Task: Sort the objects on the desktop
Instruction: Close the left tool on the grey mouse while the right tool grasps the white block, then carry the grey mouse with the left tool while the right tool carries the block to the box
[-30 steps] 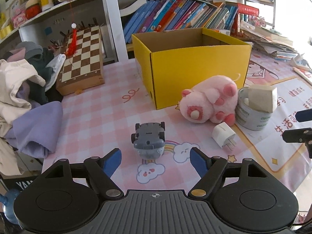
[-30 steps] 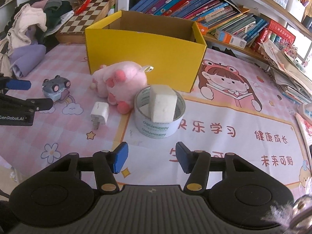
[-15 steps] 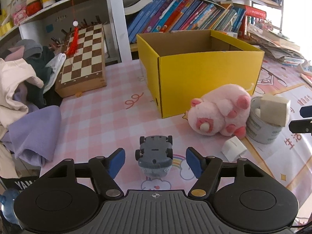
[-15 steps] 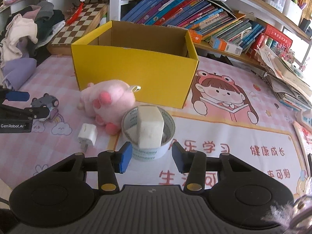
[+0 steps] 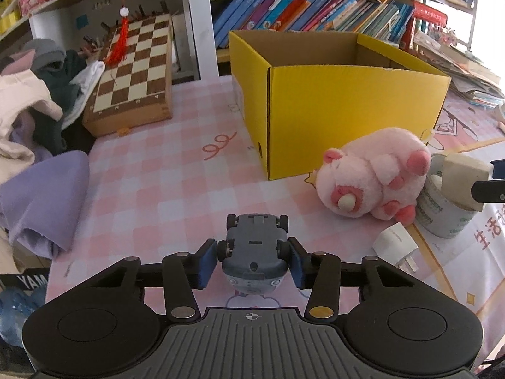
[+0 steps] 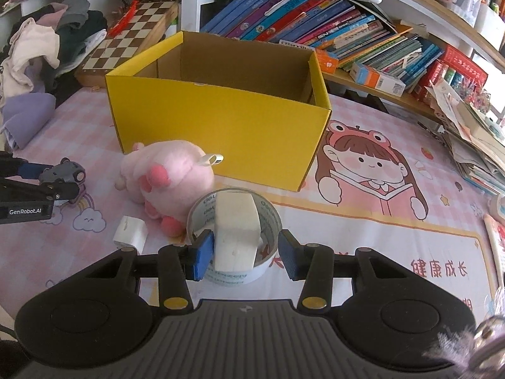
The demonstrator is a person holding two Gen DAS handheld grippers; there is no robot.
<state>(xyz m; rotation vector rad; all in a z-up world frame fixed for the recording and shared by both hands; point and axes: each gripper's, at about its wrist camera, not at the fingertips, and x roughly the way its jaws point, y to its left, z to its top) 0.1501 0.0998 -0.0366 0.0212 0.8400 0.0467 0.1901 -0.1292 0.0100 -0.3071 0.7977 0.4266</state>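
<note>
Grasp step. Left gripper [image 5: 254, 260] brackets the toy car [image 5: 254, 254] on the worktop [image 5: 176, 189], pads apparently touching its wheels. Right gripper [image 6: 242, 250], spread, straddles the tape roll [image 6: 235, 271] and white block [image 6: 236, 230]. Next: lift into the yellow box [image 6: 221, 126].

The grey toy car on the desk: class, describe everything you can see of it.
The grey toy car is small, plastic-looking, with black wheels. It sits on the pink checked table cover, left of the pink plush, between the blue pads of the left gripper, which press against its wheels. Its rounded end faces the left wrist camera.
</note>
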